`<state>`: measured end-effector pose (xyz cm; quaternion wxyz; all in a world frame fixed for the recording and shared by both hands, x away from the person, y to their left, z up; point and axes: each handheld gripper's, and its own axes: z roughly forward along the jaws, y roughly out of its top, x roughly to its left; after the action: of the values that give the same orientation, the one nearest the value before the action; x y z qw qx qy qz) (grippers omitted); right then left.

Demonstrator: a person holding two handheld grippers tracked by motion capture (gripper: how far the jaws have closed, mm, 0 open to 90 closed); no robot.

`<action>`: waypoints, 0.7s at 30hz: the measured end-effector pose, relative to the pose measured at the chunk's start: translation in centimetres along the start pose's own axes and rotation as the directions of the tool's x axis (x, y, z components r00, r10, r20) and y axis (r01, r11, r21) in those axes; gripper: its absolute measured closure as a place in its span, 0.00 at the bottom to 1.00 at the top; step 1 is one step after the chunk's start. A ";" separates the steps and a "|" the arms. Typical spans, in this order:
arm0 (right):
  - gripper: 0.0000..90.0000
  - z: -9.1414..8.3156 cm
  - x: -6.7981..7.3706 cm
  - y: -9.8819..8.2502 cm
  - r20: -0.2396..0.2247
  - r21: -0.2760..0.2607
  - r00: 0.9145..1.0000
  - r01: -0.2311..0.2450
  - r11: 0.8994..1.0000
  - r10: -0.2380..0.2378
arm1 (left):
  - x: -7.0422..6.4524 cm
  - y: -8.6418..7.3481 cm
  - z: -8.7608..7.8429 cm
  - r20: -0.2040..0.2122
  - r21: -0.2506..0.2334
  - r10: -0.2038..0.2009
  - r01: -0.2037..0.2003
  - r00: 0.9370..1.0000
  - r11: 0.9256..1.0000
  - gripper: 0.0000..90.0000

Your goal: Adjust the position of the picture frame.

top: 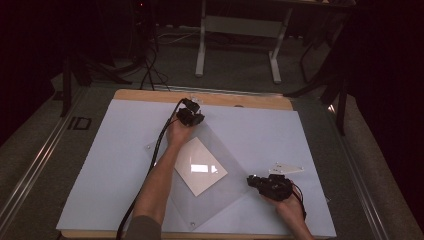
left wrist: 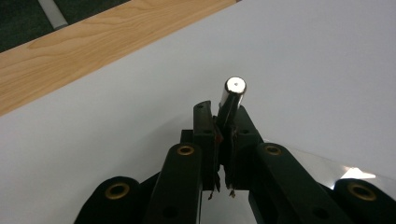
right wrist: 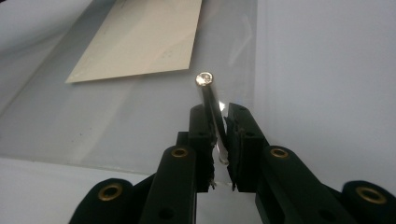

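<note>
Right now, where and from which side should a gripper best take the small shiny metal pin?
Grip the small shiny metal pin low on its smooth round shaft, from below its flat head. It is slim, so the fingers clamp it across, as the left gripper does.

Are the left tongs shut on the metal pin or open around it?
Shut on it. In the left gripper view the left tongs press both sides of the metal pin, no gap showing.

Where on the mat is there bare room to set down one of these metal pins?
Bare patches: the white mat left of the clear sheet, and its far right corner. Crowded: the centre, with the sheet and card, and beside the small bag.
</note>
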<state>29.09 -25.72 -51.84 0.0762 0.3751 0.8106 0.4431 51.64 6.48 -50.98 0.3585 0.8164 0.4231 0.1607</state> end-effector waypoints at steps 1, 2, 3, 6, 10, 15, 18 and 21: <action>0.90 0.0 -0.1 0.1 0.003 -0.004 1.000 -0.005 1.000 0.005 | 0.1 0.0 -0.2 0.002 0.001 0.000 0.000 1.000 1.000 0.95; 0.90 0.0 -0.1 0.1 0.003 -0.004 1.000 -0.005 1.000 0.005 | 0.1 0.0 -0.2 0.002 0.001 0.000 0.000 1.000 1.000 0.95; 0.89 -0.2 -0.3 0.2 -0.001 -0.013 1.000 -0.018 1.000 0.018 | 0.6 -0.1 -0.6 0.032 -0.009 -0.048 0.048 0.998 0.999 0.94; 0.88 -0.6 -0.8 0.6 0.005 -0.034 1.000 -0.027 0.999 0.027 | 0.9 0.0 -1.3 0.035 0.004 -0.036 0.036 0.999 0.999 0.94; 0.88 -1.0 -1.3 1.1 0.018 -0.053 0.999 -0.032 0.998 0.033 | 1.4 -0.1 -2.2 0.037 0.012 -0.025 0.024 0.999 1.000 0.94; 0.88 -1.0 -1.7 1.9 0.024 -0.066 0.999 -0.031 0.997 0.032 | 2.0 -0.5 -3.0 0.033 0.005 -0.043 0.043 0.999 0.999 0.94; 0.88 -0.9 -1.9 2.6 0.029 -0.074 0.999 -0.030 0.997 0.032 | 2.6 -1.0 -3.6 0.029 0.008 -0.059 0.058 0.998 0.998 0.94; 0.88 -0.6 -2.3 3.2 0.035 -0.084 0.999 -0.029 0.996 0.032 | 3.2 -1.4 -4.5 0.027 0.011 -0.056 0.056 0.998 0.998 0.94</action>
<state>32.11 -26.64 -49.46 0.0999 0.3920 0.7839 0.4709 50.21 11.61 -49.03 0.3643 0.8083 0.4417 0.1372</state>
